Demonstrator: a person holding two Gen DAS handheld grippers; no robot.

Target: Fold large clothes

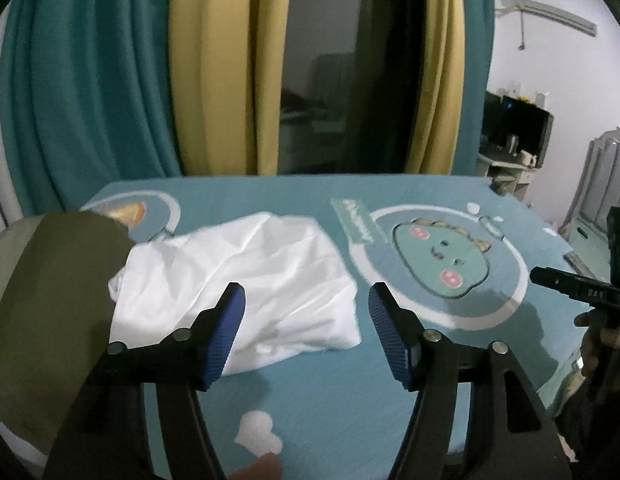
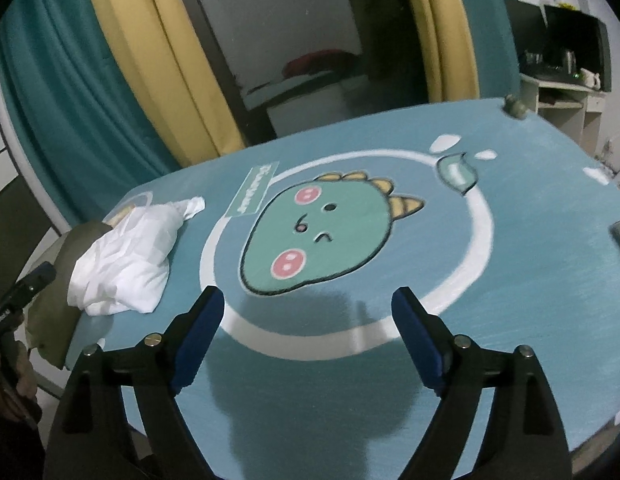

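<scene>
A crumpled white garment [image 1: 245, 284] lies bunched on the blue dinosaur mat [image 1: 330, 400], partly over an olive-green garment [image 1: 49, 312] at the mat's left edge. My left gripper [image 1: 305, 300] is open and empty, hovering just above the white garment's near right corner. The white garment [image 2: 125, 264] and the olive garment [image 2: 57, 304] show at the left in the right wrist view. My right gripper [image 2: 307, 304] is open and empty above the mat's dinosaur print [image 2: 318, 236], well to the right of the clothes.
Teal and yellow curtains [image 1: 109, 80] hang behind the mat's far edge, around a dark window. The right gripper's black body [image 1: 582, 288] shows at the right of the left view. A desk with a monitor [image 2: 566, 40] stands at the far right.
</scene>
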